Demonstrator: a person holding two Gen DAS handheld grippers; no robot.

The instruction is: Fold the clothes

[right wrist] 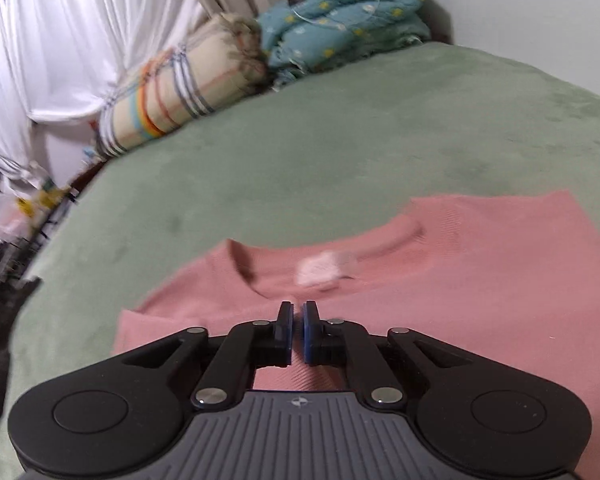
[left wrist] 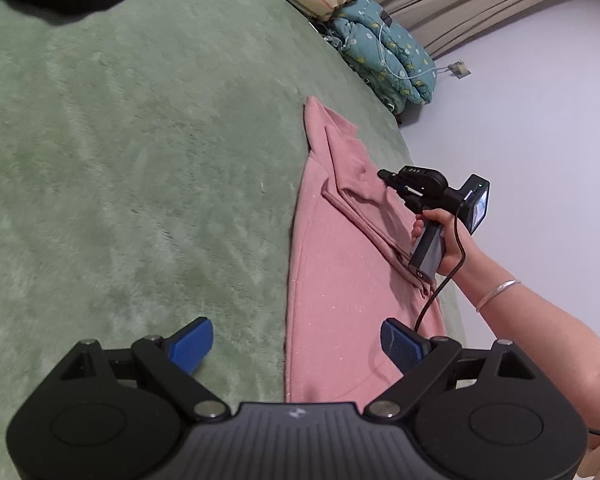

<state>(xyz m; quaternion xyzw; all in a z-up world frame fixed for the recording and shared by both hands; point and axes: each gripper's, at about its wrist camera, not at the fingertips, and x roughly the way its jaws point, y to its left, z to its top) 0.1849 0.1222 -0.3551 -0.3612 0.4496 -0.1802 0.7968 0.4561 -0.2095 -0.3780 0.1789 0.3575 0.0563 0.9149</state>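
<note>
We see a pink top [left wrist: 340, 280] lying on a green bed [left wrist: 140, 160], its white neck label [right wrist: 320, 270] too blurred to read. Left gripper [left wrist: 296, 344] spread wide, empty. Right gripper [right wrist: 298, 320] nearly pressed together, pinching nothing.

Shirt [left wrist: 340, 280] flat on bed [left wrist: 140, 160]

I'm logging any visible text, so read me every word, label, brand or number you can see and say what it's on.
Right hand-held gripper: small letters on top, too blurred to read.
White neck label in the pink shirt: blurred, unreadable.
Small emblem on each gripper body: a symbol, no words.
</note>
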